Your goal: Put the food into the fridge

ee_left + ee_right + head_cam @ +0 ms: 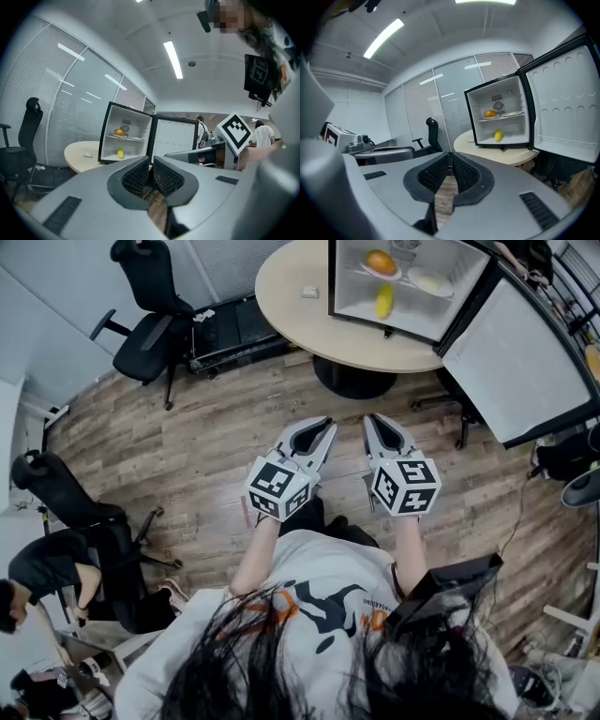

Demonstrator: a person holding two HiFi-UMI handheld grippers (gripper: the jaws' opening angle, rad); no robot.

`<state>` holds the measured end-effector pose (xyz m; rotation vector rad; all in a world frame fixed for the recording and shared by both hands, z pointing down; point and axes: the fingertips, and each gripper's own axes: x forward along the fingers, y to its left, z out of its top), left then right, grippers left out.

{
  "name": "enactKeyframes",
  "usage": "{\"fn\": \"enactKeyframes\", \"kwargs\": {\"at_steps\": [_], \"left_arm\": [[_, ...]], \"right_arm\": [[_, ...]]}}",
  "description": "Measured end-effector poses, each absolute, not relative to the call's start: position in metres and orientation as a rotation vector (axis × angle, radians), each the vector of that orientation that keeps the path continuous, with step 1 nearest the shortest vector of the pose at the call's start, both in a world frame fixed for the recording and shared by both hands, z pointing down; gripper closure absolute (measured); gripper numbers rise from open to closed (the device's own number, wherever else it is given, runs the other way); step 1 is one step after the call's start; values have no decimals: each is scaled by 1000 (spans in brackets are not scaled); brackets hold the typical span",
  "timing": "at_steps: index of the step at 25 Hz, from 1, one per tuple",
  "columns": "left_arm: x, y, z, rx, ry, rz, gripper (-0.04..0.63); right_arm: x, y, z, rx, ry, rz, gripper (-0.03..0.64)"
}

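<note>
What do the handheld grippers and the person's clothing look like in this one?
Both the left gripper and right gripper are light grey wedge-shaped shells with black textured pads. Each carries a white cube printed with black square markers. The person wears a white T-shirt with dark and orange print.

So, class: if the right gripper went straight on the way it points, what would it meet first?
The right gripper would probably meet the table, its near edge or base; only floor lies between. Depth is unclear.

An office: swivel chairs [150, 329], slatted blinds [47, 103], round table [291, 277].
</note>
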<state>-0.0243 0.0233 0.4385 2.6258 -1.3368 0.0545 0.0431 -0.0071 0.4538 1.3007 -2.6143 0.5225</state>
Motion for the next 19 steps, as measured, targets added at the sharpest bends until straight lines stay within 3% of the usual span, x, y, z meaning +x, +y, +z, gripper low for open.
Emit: {"fn": "enactKeyframes", "kwargs": {"at_steps": [19], "left_arm": [[-1, 38, 433, 2653, -1348, 44, 569]], "right_arm": [[63, 8, 452, 1288, -2635, 510, 578]]}}
